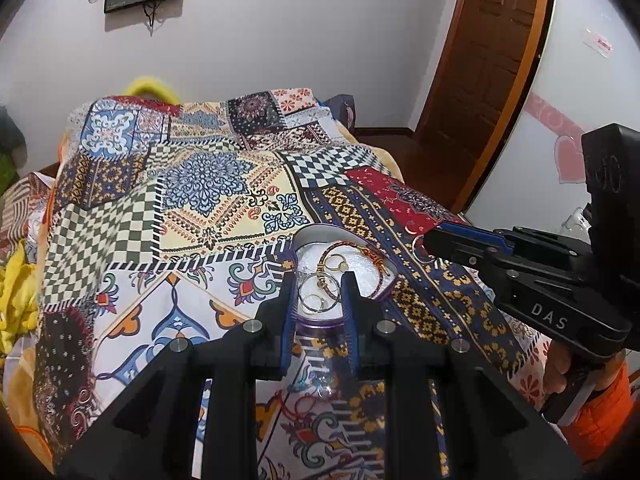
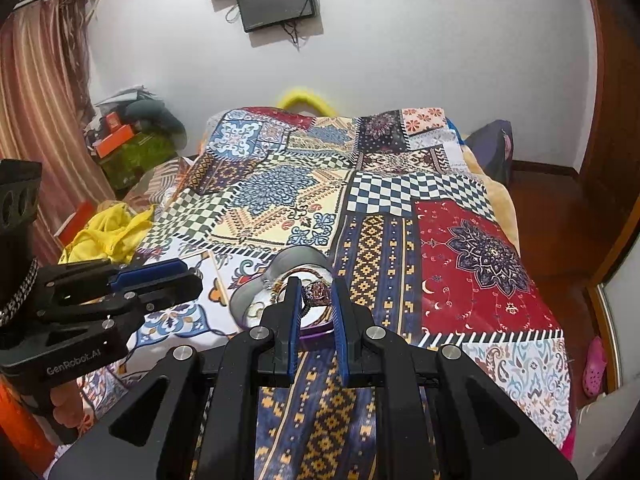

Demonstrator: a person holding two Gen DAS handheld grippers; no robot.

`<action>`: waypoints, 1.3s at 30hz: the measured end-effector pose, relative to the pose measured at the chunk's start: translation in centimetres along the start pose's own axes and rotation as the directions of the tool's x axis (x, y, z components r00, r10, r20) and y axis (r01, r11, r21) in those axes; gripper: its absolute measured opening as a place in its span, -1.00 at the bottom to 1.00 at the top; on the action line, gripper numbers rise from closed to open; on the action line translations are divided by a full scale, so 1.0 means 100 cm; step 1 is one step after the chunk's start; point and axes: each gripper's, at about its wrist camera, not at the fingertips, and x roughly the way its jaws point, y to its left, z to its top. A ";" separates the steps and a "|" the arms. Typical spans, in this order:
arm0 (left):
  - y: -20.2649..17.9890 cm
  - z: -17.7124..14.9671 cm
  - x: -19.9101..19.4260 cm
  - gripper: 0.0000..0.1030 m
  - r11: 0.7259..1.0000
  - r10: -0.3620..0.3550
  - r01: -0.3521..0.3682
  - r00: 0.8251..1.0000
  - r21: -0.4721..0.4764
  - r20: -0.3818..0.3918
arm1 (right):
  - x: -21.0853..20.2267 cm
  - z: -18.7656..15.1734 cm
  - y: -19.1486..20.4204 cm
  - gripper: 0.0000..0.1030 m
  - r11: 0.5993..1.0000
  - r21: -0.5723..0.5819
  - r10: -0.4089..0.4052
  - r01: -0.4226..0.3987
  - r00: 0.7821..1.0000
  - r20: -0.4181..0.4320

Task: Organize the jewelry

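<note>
An open silver jewelry box (image 1: 320, 236) with a white lining lies on the patchwork bedspread (image 1: 208, 184). It holds a red and gold braided bracelet (image 1: 360, 250), a gold ring (image 1: 340, 266) and silver bangles (image 1: 318, 298). My left gripper (image 1: 318, 280) is open, its fingers on either side of the bangles over the box's near edge. My right gripper (image 2: 316, 286) is open above the box (image 2: 298, 258), with a patterned bracelet (image 2: 318, 292) between its fingers. In the left wrist view the right gripper (image 1: 432, 242) comes in from the right with a silver ring (image 1: 420, 250) at its tip.
More small jewelry (image 1: 320, 384) lies on the bedspread under my left gripper. Yellow cloth (image 2: 108, 236) and boxes (image 2: 120, 136) sit left of the bed. A wooden door (image 1: 480, 60) and bare floor (image 2: 560, 220) are on the right.
</note>
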 end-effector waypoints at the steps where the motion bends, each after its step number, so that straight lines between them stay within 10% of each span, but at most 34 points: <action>1: 0.000 0.000 0.003 -0.60 1.000 -0.001 0.001 1.000 -0.002 -0.004 | 0.003 0.000 -0.001 -0.74 1.000 0.002 0.002 -0.002 1.000 -0.004; 39: 0.010 0.002 0.038 -0.60 0.999 -0.025 0.023 0.997 -0.023 -0.068 | 0.038 0.005 0.007 -0.73 0.998 -0.070 -0.004 -0.006 0.991 -0.132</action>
